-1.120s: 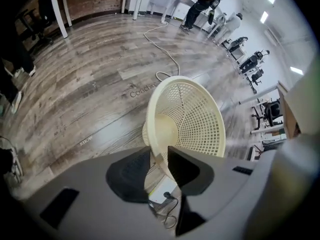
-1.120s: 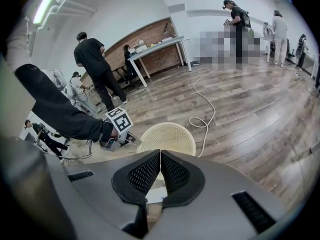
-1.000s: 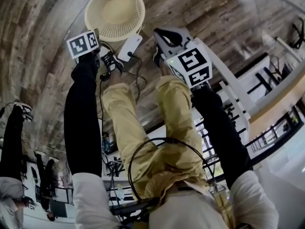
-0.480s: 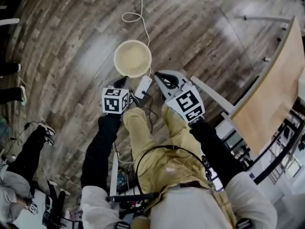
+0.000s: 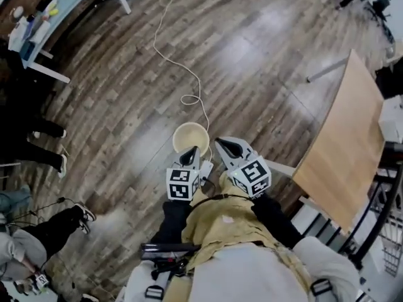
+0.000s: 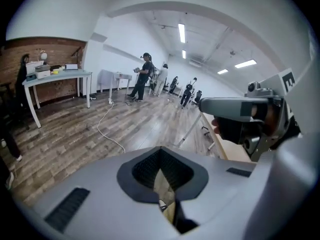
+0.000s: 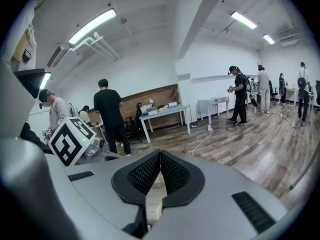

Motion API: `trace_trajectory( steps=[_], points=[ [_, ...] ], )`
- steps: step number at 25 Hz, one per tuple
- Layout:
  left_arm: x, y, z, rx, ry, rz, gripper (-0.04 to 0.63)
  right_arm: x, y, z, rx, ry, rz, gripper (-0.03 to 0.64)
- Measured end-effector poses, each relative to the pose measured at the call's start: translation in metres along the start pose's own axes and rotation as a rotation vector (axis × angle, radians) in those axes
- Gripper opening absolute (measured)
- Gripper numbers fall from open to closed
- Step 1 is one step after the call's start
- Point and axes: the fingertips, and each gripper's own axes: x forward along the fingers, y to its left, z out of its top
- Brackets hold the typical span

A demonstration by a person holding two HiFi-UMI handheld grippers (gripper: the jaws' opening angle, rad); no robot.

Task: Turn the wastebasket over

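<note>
The wastebasket [image 5: 191, 136] is a cream, round, slatted basket standing on the wood floor with its open mouth up, just ahead of the person's feet. My left gripper [image 5: 192, 151] hangs over its near rim, and my right gripper [image 5: 222, 145] is just to the basket's right. Both are held up near waist height, apart from the basket. In the left gripper view the left gripper's [image 6: 160, 151] jaws meet at the tips with nothing held. The right gripper [image 7: 160, 154] looks the same in its own view. A cream sliver shows through each jaw gap.
A white cable [image 5: 189, 98] snakes across the floor beyond the basket. A wooden tabletop [image 5: 343, 146] stands at the right, with its white legs near my right gripper. A light table [image 5: 55, 19] sits far left. People stand at the left [image 5: 44, 231] and farther back in the room.
The head view has risen from a low crouch to standing, so the basket looks smaller and farther below. Both grippers came up with it, away from the basket, which stays mouth up.
</note>
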Motion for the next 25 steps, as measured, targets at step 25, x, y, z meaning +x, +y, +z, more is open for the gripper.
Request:
trace_trajectory(
  steps=[25],
  points=[
    [-0.140,-0.056,0.203,0.104,-0.492,0.071,0.000,-0.062,0.051,0.222,-0.225,-0.456,0.048,0.021]
  ],
)
